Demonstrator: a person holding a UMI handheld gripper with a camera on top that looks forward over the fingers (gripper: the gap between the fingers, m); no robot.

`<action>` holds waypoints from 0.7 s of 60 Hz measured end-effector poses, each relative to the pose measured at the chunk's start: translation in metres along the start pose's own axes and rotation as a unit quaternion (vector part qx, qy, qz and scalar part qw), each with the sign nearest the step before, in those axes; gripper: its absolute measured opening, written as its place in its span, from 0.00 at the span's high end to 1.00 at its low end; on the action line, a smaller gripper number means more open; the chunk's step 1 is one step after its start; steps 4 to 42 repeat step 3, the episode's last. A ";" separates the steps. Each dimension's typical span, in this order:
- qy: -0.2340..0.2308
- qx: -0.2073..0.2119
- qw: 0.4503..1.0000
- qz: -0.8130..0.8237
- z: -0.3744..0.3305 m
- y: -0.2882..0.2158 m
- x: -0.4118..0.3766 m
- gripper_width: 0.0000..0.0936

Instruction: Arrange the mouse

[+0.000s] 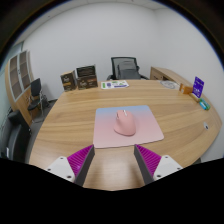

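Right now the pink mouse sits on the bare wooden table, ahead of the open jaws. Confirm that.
Not quite: the gripper view shows the pink mouse resting on a pink mouse pad, not on the bare wooden table. It does lie ahead of the open jaws.

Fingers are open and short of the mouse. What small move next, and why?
Probably ease the gripper straight forward. The pink mouse sits on its mouse pad just beyond the open fingers, roughly centred between them and untouched, so closing now would grasp nothing.

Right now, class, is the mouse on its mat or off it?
On. The mouse sits near the middle of the mat, with mat showing all around it. The open gripper is short of it, touching neither.
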State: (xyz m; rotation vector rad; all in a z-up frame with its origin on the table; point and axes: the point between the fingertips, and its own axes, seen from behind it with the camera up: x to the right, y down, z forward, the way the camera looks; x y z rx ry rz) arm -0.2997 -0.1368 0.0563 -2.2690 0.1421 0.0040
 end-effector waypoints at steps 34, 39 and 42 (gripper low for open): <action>-0.003 -0.005 1.000 0.008 -0.020 0.011 -0.006 0.11; -0.003 -0.005 1.000 0.008 -0.020 0.011 -0.006 0.11; -0.003 -0.005 1.000 0.008 -0.020 0.011 -0.006 0.11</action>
